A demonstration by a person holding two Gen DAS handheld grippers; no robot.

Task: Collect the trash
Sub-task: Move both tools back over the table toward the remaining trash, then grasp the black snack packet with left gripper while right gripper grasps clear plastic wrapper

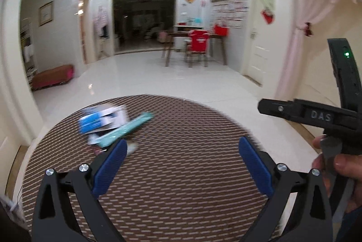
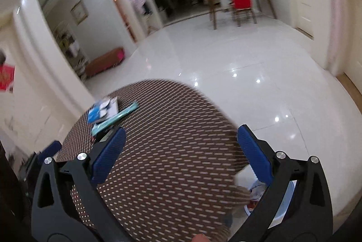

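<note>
Item: litter on a round table (image 1: 181,174) with a woven brown cover. A blue-and-white carton (image 1: 103,121) and a long teal wrapper (image 1: 123,129) lie touching at the table's far-left part; small pale scraps (image 1: 132,148) sit just beside them. The wrapper's long axis runs diagonally, near-left to far-right. Left gripper (image 1: 183,165): jaws spread wide, empty, low over the cover; the litter lies ahead and to its left, the wrapper's near end just beyond the left fingertip. Right gripper (image 2: 181,151): also wide and empty, farther off toward the table's right edge. A bin (image 2: 280,203) stands on the floor below that edge. Judgement: the left gripper is nearer; its jaws would need turning across the wrapper.
</note>
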